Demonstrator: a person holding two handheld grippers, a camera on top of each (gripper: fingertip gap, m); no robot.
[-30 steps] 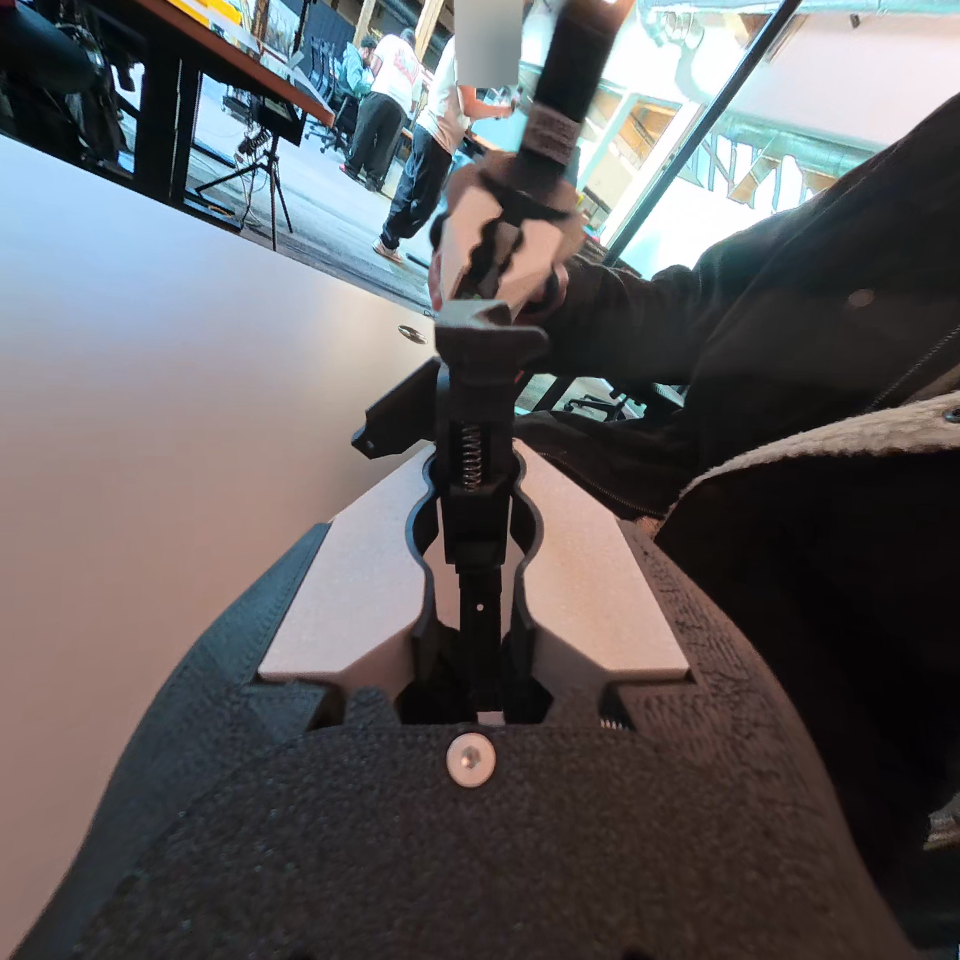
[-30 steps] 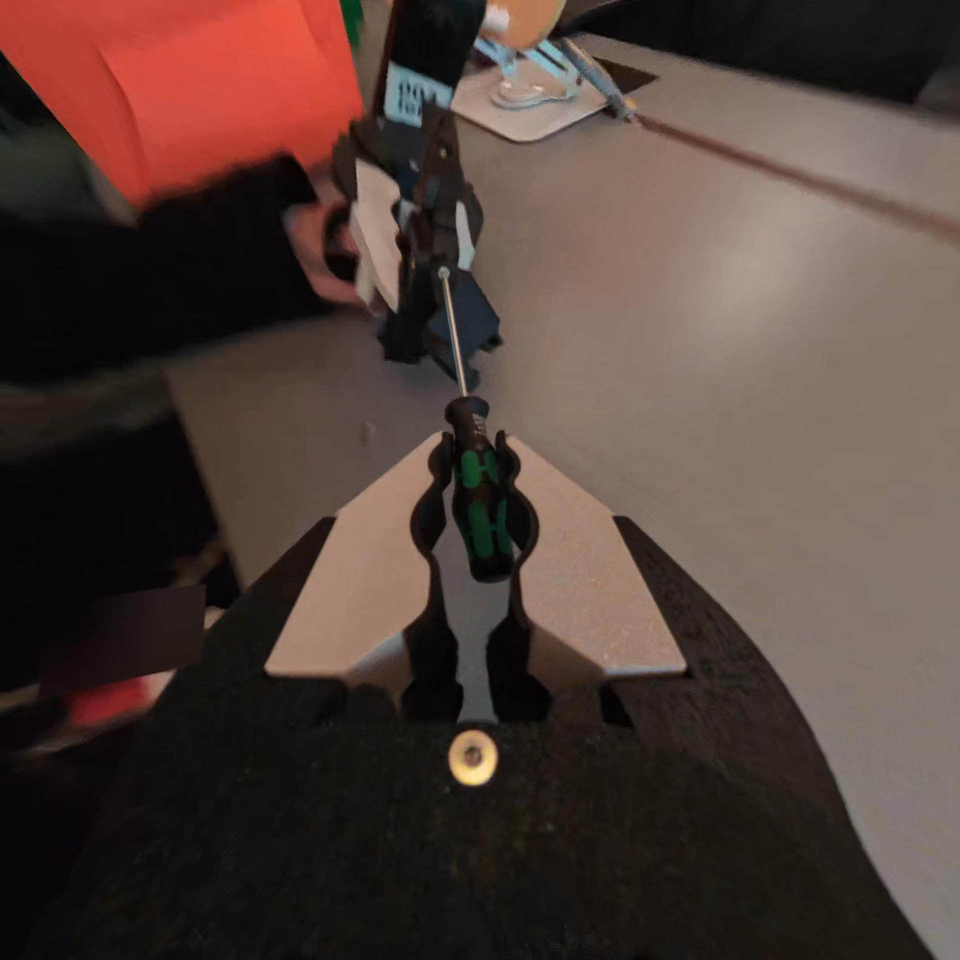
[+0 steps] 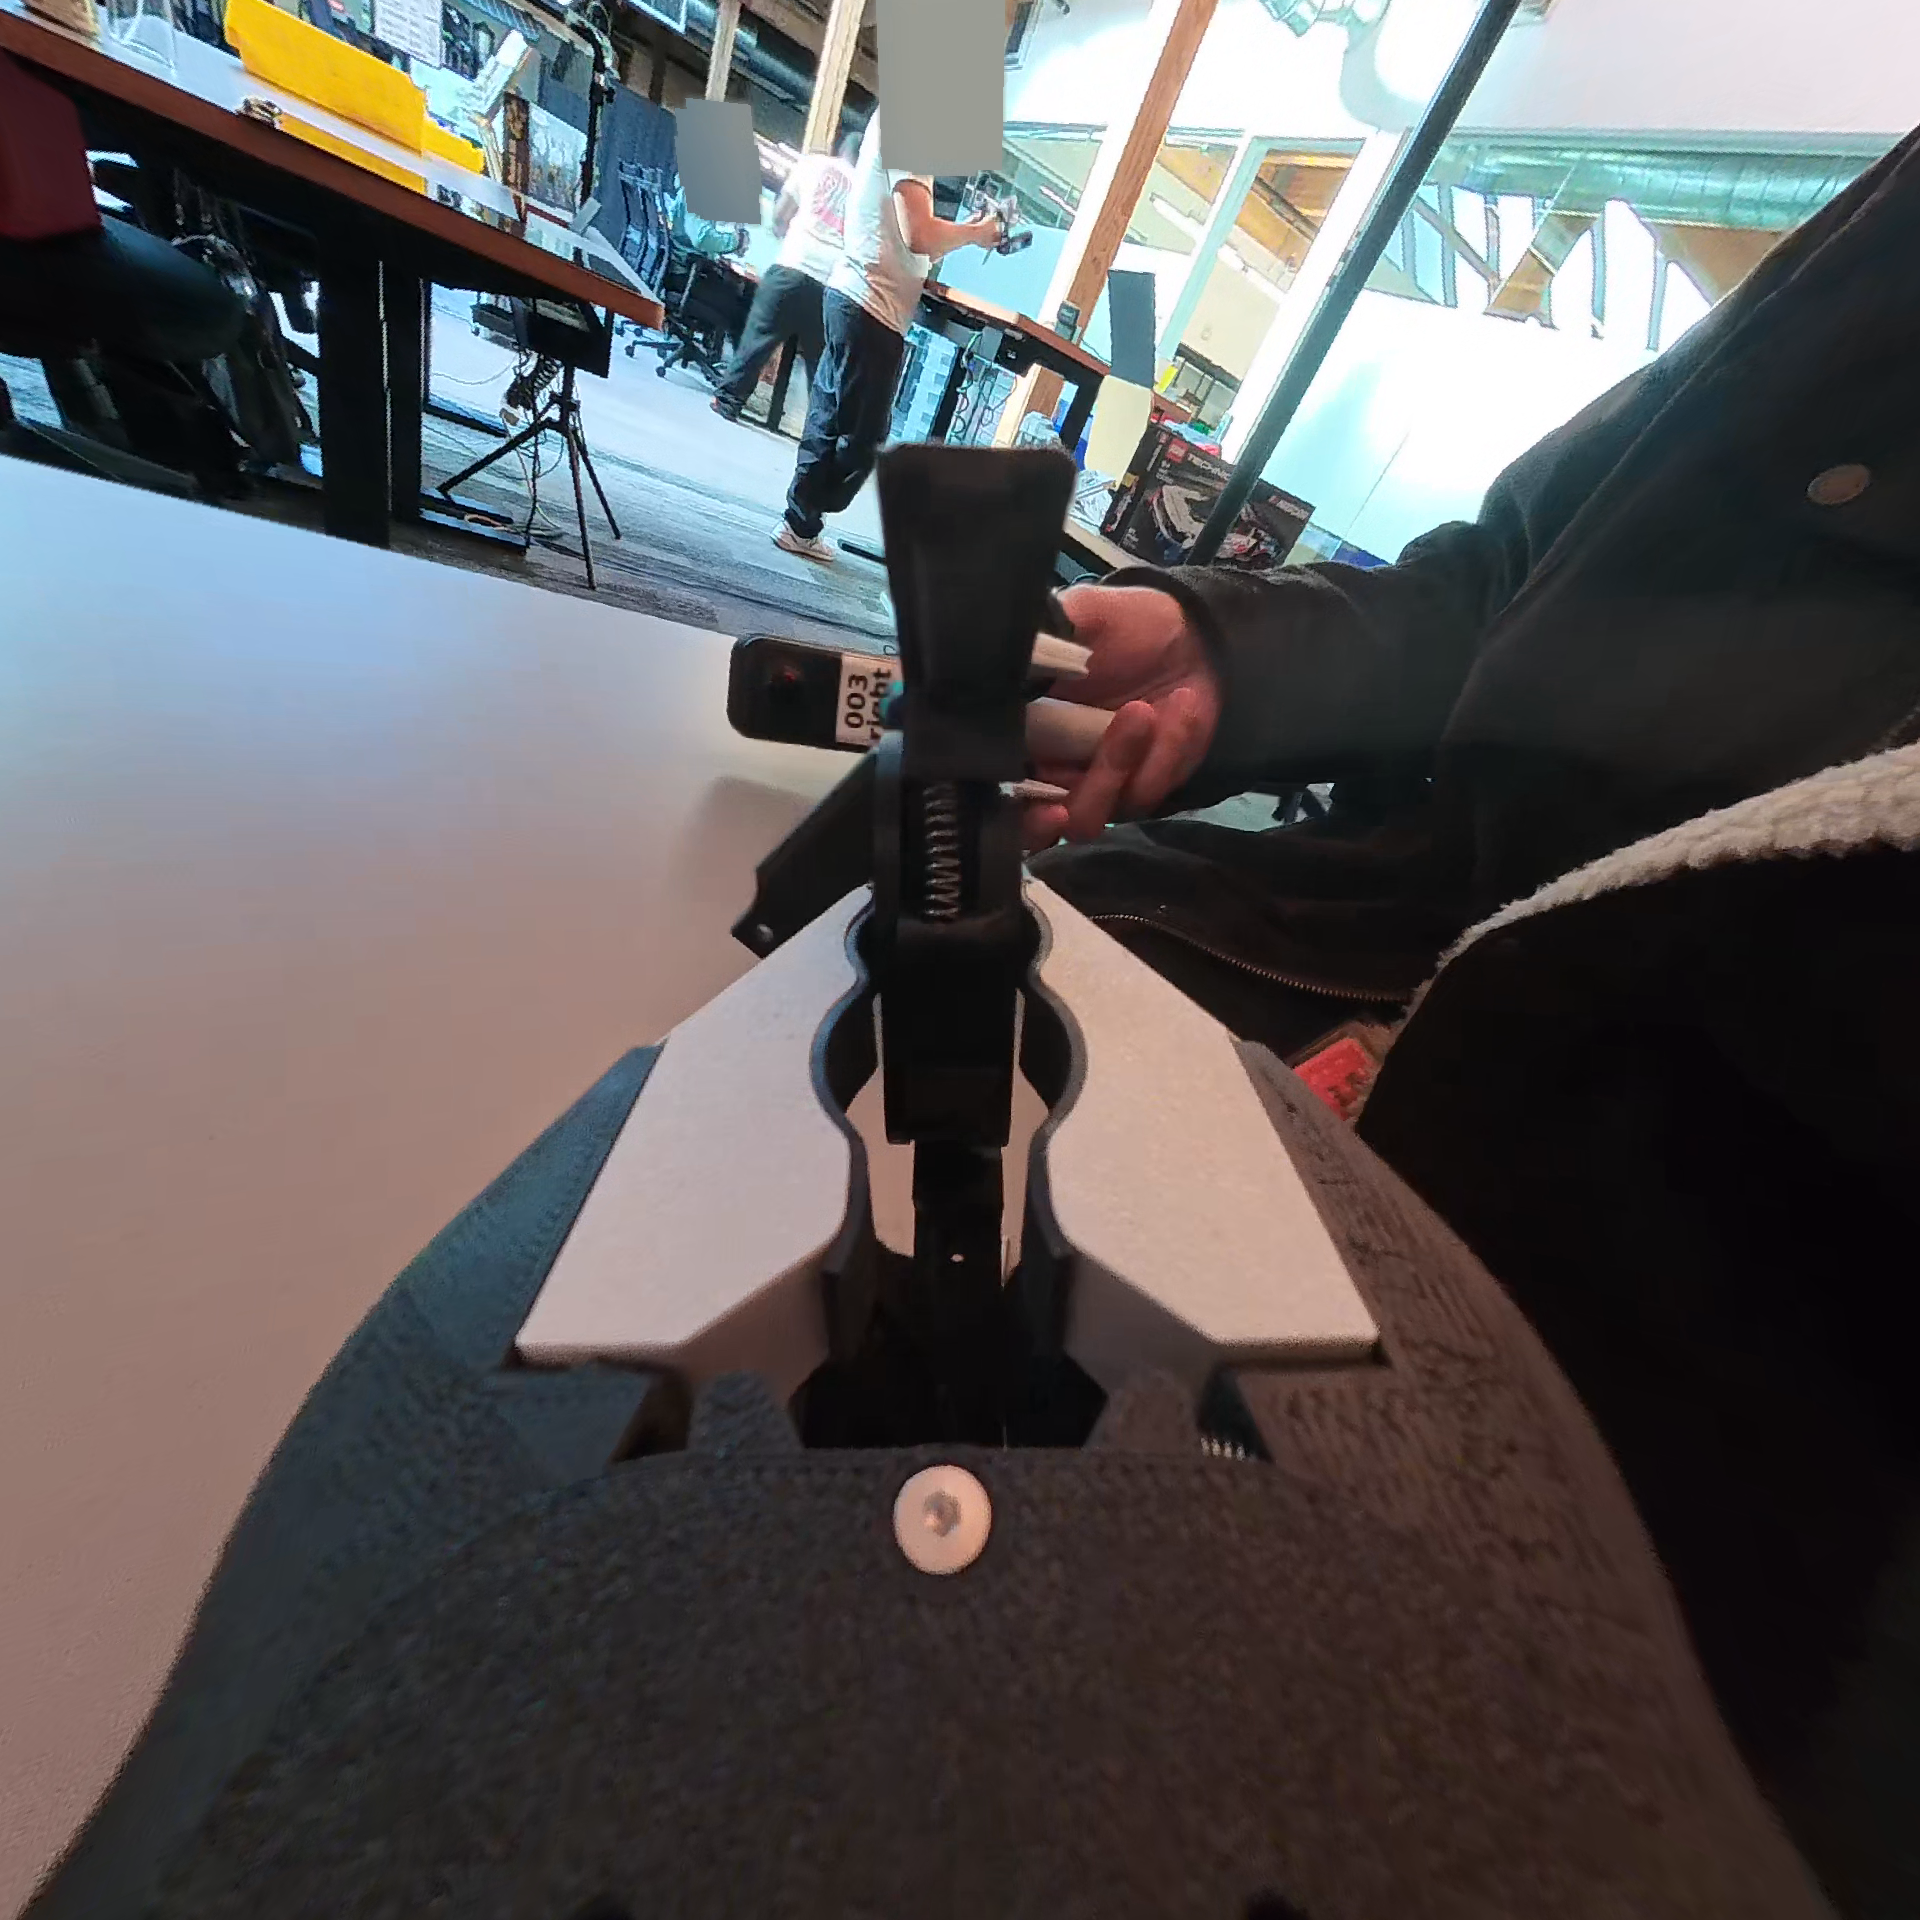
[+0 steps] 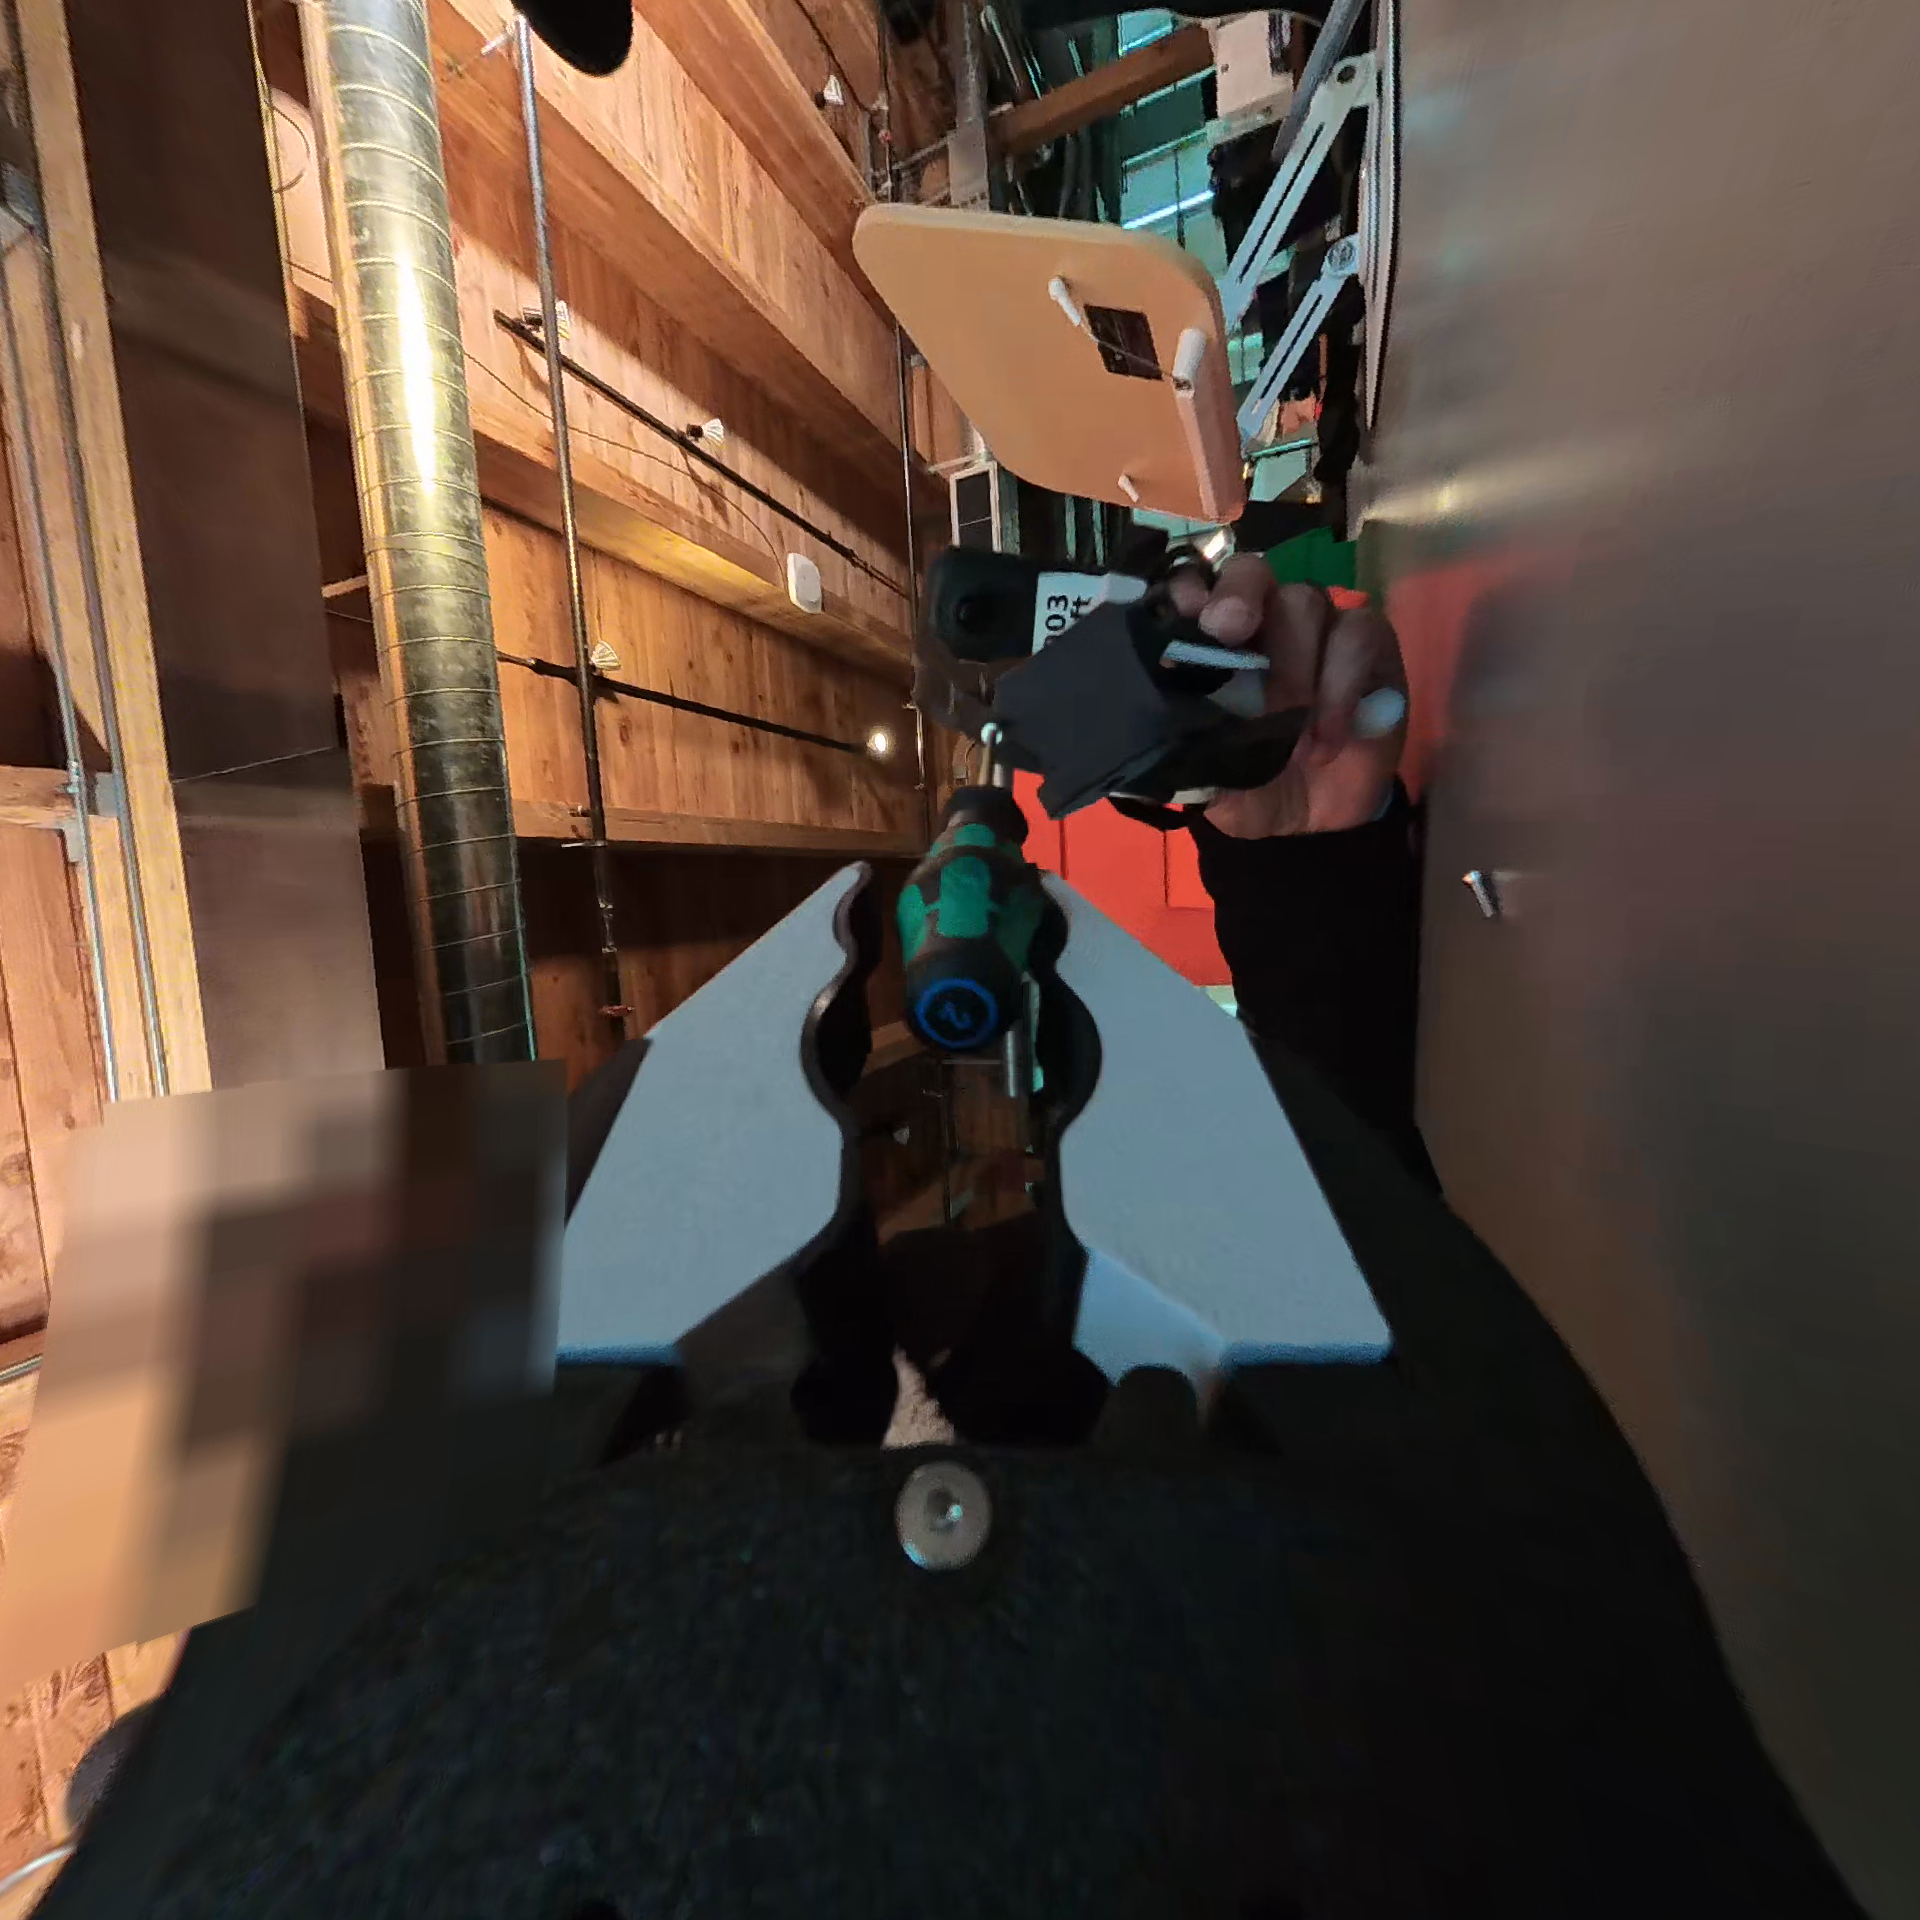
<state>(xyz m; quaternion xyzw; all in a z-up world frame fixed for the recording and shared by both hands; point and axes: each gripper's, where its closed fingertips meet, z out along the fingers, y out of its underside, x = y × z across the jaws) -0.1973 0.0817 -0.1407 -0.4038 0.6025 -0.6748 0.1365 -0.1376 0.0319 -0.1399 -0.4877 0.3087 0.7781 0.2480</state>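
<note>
The left gripper point(image 3: 951, 1049) clamps a black spring-loaded part point(image 3: 951, 914), presenting it steadily. At 12 o'clock beyond, the right gripper point(image 4: 961, 966) is closed on a green-black screwdriver point(image 4: 966, 935), tip meeting that part. A hand point(image 3: 1132, 707) sits at 1 o'clock; grey table point(image 3: 312, 831) at 9.

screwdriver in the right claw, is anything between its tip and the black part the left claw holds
Nothing visible. The screwdriver shaft runs straight up to the black part, its tip at the part's edge; the hand sits beside it.
</note>
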